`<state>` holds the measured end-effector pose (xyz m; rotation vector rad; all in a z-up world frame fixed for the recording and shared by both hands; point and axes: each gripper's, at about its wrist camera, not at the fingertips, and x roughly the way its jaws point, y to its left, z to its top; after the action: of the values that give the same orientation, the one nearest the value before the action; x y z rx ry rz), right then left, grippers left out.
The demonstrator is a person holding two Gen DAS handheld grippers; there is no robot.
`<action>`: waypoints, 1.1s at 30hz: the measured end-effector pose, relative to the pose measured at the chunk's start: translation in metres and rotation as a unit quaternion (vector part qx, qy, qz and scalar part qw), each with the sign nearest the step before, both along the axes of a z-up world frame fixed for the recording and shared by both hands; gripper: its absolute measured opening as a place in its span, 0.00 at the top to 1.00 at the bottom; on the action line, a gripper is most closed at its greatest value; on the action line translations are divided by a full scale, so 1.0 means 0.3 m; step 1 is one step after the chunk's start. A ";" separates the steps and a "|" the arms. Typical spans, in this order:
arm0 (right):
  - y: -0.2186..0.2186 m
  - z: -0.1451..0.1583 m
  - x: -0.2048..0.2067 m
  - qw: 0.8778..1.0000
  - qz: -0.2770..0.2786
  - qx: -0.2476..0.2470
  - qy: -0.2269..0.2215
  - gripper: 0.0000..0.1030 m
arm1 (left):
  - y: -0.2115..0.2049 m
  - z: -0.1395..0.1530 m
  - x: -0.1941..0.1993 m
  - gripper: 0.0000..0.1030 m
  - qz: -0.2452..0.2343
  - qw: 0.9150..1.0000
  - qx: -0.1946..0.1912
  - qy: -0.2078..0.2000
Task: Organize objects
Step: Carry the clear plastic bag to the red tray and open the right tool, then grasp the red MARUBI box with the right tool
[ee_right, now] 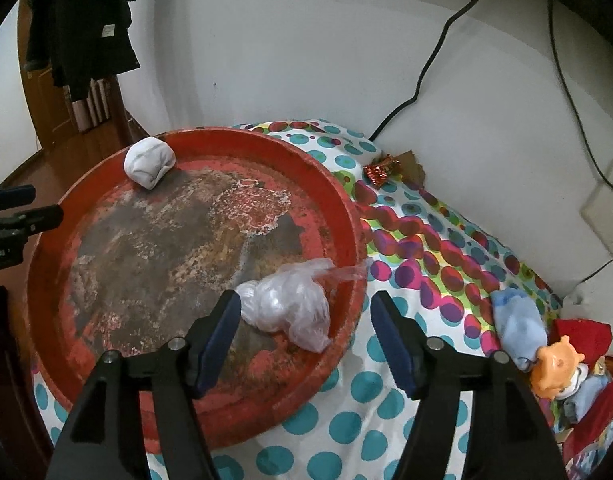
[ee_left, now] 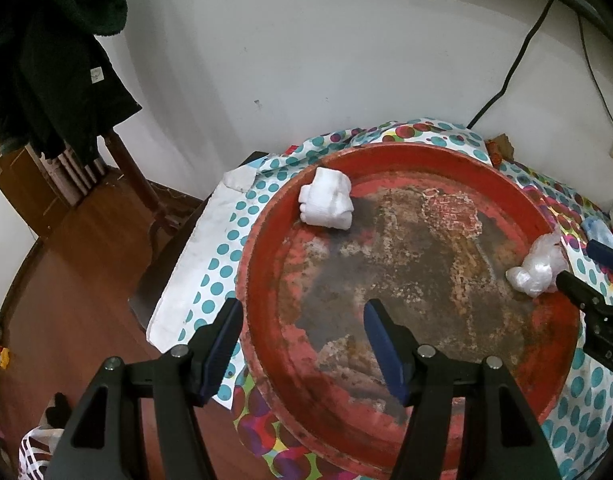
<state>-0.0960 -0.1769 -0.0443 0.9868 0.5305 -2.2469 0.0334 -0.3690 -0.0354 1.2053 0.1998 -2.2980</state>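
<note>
The clear plastic bag (ee_right: 290, 308) lay inside the red tray (ee_right: 186, 144), against its near right rim, and the right gripper (ee_right: 306, 336) stood spread around it, pads clear of the plastic, pinching nothing. It looked like a release, so the clean way out was to draw straight back and up without snagging the bag's loose tail, which trailed over the rim. Across the tray the white sock bundle (ee_right: 149, 162) sat at the far left edge, well apart from the bag. The left gripper (ee_left: 302, 344) hung half spread over the tray's near rim, empty, touching nothing. Still waiting out on the dotted tablecloth (ee_right: 346, 424) were a blue sock (ee_right: 518, 328) and an orange doll (ee_right: 554, 368), likely next for the tray.
</note>
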 end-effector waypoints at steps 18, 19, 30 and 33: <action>0.475 0.080 0.128 0.997 -0.064 -0.033 0.026 0.37 | 0.228 0.069 -0.043 0.37 -0.046 0.999 -0.002 0.013; 0.531 0.080 0.133 0.996 -0.076 -0.032 0.029 0.37 | 0.263 0.071 -0.055 0.37 -0.056 0.998 -0.003 0.012; 1.166 0.019 0.079 0.971 -0.235 -0.043 0.018 0.37 | 0.670 0.040 -0.214 0.37 -0.157 0.987 0.006 0.008; 1.246 -0.009 0.042 0.967 -0.244 -0.070 -0.002 0.37 | 0.776 0.013 -0.270 0.37 -0.183 0.983 0.010 0.005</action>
<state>-0.0833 0.1969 -0.0469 1.1414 0.1248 -2.6665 -0.0476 -0.1361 -0.0315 1.3329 0.0032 -2.6207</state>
